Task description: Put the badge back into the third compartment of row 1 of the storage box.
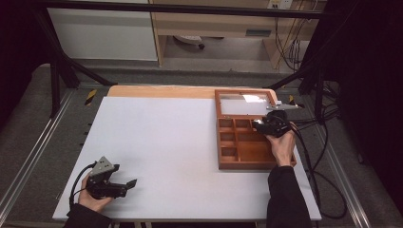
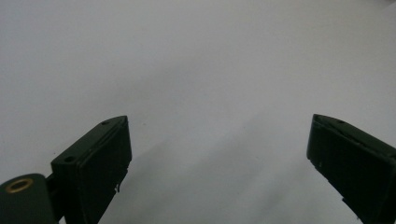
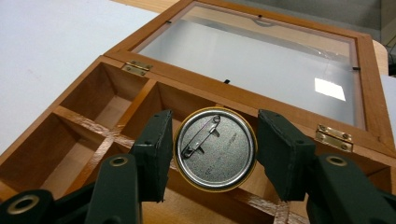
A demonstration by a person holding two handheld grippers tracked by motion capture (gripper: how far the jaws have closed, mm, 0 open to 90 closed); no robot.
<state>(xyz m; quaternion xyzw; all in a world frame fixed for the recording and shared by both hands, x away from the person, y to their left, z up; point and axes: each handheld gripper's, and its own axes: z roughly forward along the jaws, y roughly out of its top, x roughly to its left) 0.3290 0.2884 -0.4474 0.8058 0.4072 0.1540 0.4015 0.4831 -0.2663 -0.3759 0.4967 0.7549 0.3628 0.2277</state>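
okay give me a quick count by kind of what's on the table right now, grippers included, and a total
Wooden compartment box with its glazed lid open: 1
Round pin badge, metal back showing, held between the right gripper's jaws: 1
Grippers: 2, the left gripper open over the bare white tabletop and the right gripper over the box
Total: 4

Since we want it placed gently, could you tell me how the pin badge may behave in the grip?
The pin badge looks like stiff, thin metal, probably light. Its round, smooth rim sits between the right hand-held gripper pads, so it might pivot or slip. Dropped on edge, it could roll.
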